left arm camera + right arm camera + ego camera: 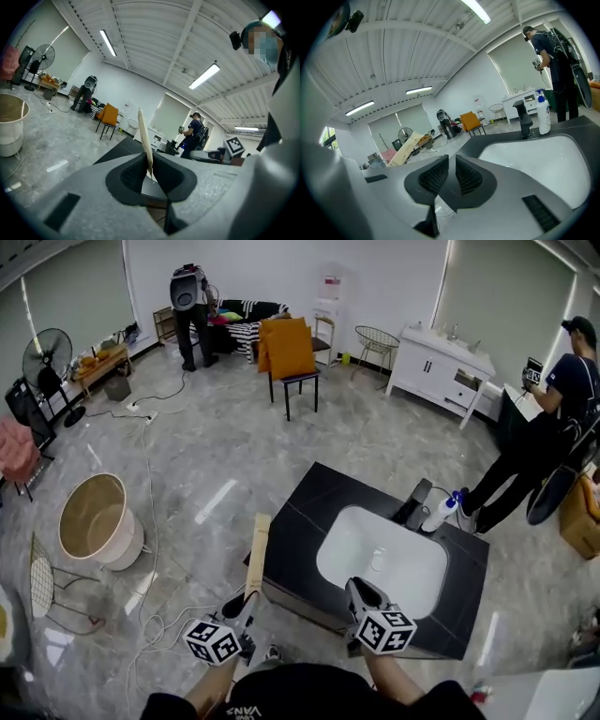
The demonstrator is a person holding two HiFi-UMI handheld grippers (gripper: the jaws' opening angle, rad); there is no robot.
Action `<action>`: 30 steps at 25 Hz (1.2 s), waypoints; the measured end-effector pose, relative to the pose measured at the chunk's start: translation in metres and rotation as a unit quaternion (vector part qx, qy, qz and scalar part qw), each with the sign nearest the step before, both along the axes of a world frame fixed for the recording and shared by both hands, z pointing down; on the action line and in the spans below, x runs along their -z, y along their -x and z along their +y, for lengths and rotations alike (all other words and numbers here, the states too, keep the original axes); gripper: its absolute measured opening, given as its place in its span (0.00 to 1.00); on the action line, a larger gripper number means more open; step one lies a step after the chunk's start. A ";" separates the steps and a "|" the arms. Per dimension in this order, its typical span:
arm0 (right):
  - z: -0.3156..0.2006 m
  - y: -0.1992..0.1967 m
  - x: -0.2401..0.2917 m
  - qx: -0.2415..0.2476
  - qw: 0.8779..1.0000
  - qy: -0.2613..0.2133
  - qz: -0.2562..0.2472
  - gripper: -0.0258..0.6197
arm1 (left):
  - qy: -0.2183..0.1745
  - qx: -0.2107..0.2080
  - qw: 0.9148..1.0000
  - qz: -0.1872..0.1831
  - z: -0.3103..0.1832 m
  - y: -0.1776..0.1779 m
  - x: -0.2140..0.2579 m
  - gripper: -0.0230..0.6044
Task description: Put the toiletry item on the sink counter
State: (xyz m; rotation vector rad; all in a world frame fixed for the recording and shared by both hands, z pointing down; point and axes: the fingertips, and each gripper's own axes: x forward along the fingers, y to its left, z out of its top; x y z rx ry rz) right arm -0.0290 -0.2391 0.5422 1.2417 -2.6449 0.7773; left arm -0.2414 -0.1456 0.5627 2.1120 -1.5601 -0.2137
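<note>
A long flat beige carton [258, 554] stands upright in my left gripper [249, 598], which is shut on its lower end, just off the left edge of the black sink counter [305, 512]. In the left gripper view the carton [144, 136] rises from between the pads of that gripper [149, 171]. My right gripper [357, 586] hovers at the near rim of the white basin [412, 568], shut with nothing in it. From its own camera, the right gripper [451, 173] faces the basin [534, 154], the black faucet [525, 119] and a white bottle [543, 115].
The faucet [415, 502] and a blue-capped white bottle [441, 514] sit at the counter's far edge. A round tub [94, 519] and cables lie on the floor to the left. A person [534, 437] stands beyond the counter on the right. A chair with orange cushions [291, 352] is farther back.
</note>
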 end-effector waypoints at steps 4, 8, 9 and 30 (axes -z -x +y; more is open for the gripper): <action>-0.003 0.013 0.000 -0.042 0.999 0.002 -0.002 0.10 | 0.004 -0.047 0.999 -0.001 -0.023 0.015 -0.002 0.10; -0.001 0.020 -0.003 -0.082 0.997 0.003 -0.006 0.10 | 0.010 -0.090 0.996 -0.002 -0.040 0.026 -0.006 0.10; 0.000 0.021 -0.004 -0.092 0.996 0.003 -0.006 0.10 | 0.011 -0.100 0.995 -0.002 -0.043 0.028 -0.007 0.10; -0.037 -0.003 -0.021 -0.141 0.990 0.015 0.007 0.10 | 0.057 -0.212 0.975 -0.018 -0.151 -0.020 -0.061 0.10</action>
